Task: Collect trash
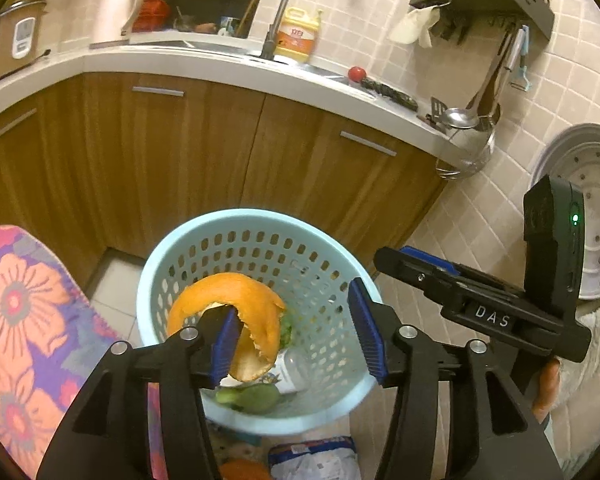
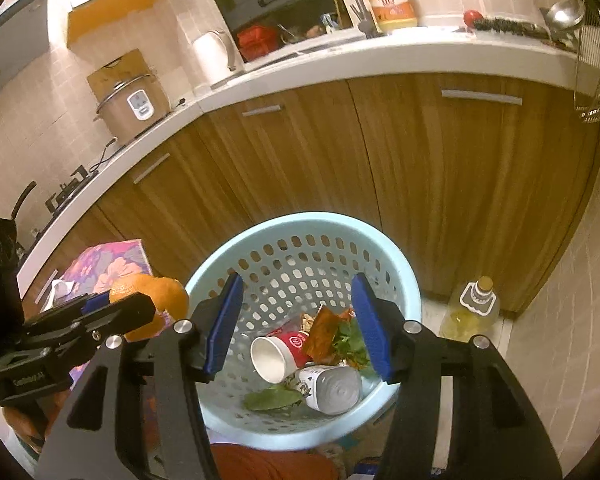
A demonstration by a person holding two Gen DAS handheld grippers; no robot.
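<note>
A light blue perforated basket point(image 1: 156, 272) point(image 2: 404, 276) stands on the floor in front of wooden cabinets. My left gripper point(image 1: 294, 298) is open above it. A curled orange peel point(image 1: 260, 300) point(image 2: 168, 296) hangs against its left pad only, and the right pad is well clear of it. My right gripper point(image 2: 297, 280) is open over the basket with nothing between its fingers. In the basket lie a red paper cup point(image 2: 280, 356), a can point(image 2: 332, 388), a brown wrapper point(image 2: 324, 332) and green leaves point(image 2: 272, 400) point(image 1: 256, 398). Each gripper shows at the edge of the other's view.
A flowered cloth point(image 1: 24, 320) lies to the left of the basket. An oil bottle point(image 2: 472, 312) stands on the floor to its right. A printed packet point(image 1: 316, 460) lies near its front. A round white perforated lid point(image 1: 592, 216) leans on the tiled wall. Behind runs a white counter point(image 1: 220, 64).
</note>
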